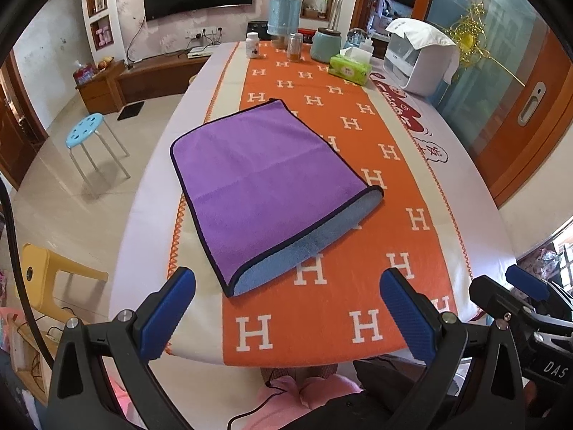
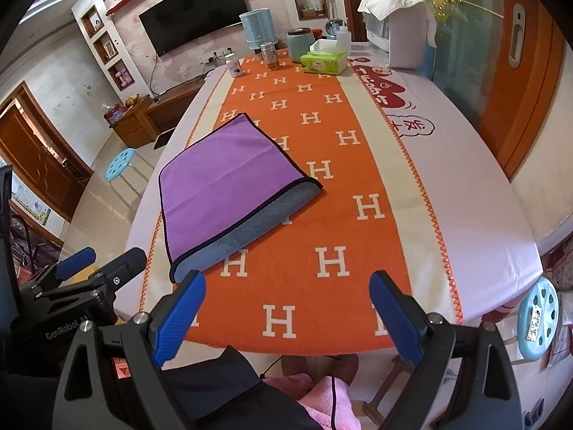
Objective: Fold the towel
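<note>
A purple towel (image 1: 265,179) with a dark border lies folded flat on the orange H-patterned table runner (image 1: 358,268); its grey-blue underside shows along the near edge. It also shows in the right wrist view (image 2: 225,182). My left gripper (image 1: 286,283) is open and empty, hovering above the table's near edge, just short of the towel's near edge. My right gripper (image 2: 286,286) is open and empty, to the right of the towel's near corner. The right gripper also shows at the right edge of the left wrist view (image 1: 515,294).
At the table's far end stand a green tissue box (image 1: 349,68), a teal jar (image 1: 324,44), a glass jar (image 1: 294,46), a white bottle (image 1: 252,44) and a white appliance (image 1: 419,61). A blue stool (image 1: 86,130) and a yellow stool (image 1: 43,272) stand on the floor at left.
</note>
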Available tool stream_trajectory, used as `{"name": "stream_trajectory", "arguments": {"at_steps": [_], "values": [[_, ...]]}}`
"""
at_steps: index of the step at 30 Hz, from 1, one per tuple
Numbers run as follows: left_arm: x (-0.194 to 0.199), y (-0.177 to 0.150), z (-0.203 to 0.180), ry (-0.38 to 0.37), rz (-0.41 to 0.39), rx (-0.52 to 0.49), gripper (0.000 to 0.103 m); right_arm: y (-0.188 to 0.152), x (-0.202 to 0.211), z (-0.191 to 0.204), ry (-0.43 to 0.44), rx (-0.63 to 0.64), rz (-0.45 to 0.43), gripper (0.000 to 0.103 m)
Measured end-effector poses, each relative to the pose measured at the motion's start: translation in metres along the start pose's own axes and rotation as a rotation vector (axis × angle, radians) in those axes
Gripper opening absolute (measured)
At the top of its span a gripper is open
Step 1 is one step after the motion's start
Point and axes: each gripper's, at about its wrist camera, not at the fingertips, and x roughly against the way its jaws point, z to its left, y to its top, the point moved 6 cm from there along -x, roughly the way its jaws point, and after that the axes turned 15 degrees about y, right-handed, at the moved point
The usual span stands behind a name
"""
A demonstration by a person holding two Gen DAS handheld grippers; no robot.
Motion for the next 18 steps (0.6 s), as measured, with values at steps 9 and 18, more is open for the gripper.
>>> {"name": "stream_trajectory", "arguments": {"at_steps": [9,18], "values": [[-0.024,0.004,0.010,-0.013,0.040,0.022,0.102,0.008,-0.017,0.009,-0.020,0.031,0.011,0.093],[-0.057,0.005,0.004,0.009,0.130,0.045,0.102,0.031,-0.037,-0.001,-0.002,0.105,0.060,0.093]]}}
